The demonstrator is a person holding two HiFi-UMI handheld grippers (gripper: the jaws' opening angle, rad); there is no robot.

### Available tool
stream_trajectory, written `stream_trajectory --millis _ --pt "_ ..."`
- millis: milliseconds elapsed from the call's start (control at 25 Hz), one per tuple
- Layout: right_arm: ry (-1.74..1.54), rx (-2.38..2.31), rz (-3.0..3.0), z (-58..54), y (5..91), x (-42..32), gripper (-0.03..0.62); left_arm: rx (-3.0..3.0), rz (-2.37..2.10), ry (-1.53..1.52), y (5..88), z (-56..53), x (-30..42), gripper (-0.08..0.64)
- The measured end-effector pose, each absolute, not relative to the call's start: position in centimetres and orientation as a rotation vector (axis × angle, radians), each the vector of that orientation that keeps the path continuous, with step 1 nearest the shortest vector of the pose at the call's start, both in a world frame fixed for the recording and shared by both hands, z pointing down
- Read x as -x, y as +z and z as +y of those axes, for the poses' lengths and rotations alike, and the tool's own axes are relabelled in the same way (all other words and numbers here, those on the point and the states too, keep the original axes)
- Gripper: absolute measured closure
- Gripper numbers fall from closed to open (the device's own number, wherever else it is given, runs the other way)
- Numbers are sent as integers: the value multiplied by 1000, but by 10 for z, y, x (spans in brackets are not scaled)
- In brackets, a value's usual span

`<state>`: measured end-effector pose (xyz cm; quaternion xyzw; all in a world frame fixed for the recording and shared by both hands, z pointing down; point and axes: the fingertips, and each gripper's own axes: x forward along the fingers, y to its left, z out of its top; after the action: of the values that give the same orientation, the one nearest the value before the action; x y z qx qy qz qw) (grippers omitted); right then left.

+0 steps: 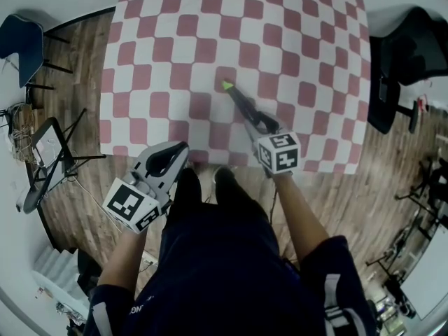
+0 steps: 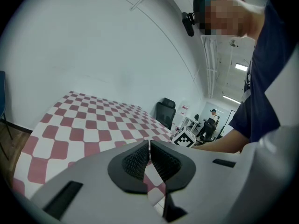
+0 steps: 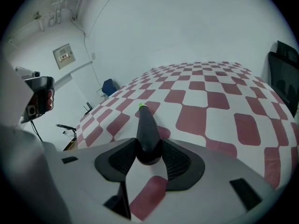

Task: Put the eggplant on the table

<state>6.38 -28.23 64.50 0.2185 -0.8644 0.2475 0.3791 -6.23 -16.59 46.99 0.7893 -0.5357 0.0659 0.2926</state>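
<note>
A dark purple eggplant [image 3: 147,134] with a green stem tip [image 1: 227,85] sticks out forward from my right gripper [image 3: 149,158], whose pads are shut on its thick end. In the head view the eggplant [image 1: 241,103] slants over the near middle of the red-and-white checked table [image 1: 175,54], tip pointing away from me. I cannot tell whether the tip touches the cloth. My left gripper [image 1: 171,161] hangs at the table's near edge, left of the right one; its ribbed pads [image 2: 140,161] meet with nothing between them.
A black office chair [image 1: 402,61] stands at the table's right side and a blue chair [image 1: 21,44] at the far left. A folding stand [image 1: 49,152] is on the wooden floor near the left corner. My legs are against the near edge.
</note>
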Motion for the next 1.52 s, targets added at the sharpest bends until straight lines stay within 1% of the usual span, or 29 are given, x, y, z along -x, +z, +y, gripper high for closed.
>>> stream_trajectory --millis 480,600,960,1200,1520 --pt "569 -603 -2170 -281 658 -65 400 -2103 -1413 174 474 -163 69 525" --pt "555 -604 -2157 -278 661 -66 370 -2109 -1411 177 472 -161 69 525" --pt "541 -629 -2169 -278 652 -67 337 -2136 -1409 179 465 -154 75 525" --pt "527 -680 -2191 -280 628 -75 330 -2170 -1398 166 457 -147 77 525" --pt "544 -723 -2333 -269 552 -66 332 -2243 -1397 132 433 -138 84 525"
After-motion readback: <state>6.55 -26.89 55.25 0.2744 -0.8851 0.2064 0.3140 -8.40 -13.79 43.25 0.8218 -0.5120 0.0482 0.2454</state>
